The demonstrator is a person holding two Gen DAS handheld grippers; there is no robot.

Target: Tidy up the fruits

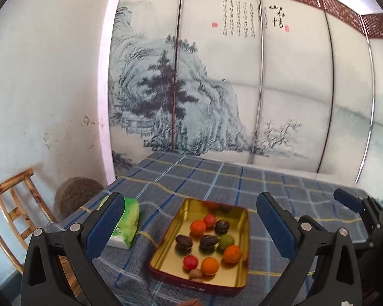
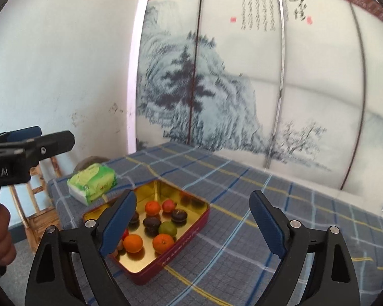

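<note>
A: Where are the fruits sitting?
B: They're lying in the gold-lined red rectangular tin [image 1: 166,242] (oranges [image 1: 210,266], dark chocolate-brown ones, a lime). I'm holding my left gripper [image 1: 191,227] and right gripper [image 2: 192,227] above it, both spread wide, gripping nothing.

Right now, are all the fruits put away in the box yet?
It looks nearly finished. The small round fruits, oranges, dark ones, red ones and a green one, all sit inside the gold-lined red metal tin. Both the left gripper and the right gripper are open and hold nothing. No loose fruit shows on the blue checked tablecloth.
</note>
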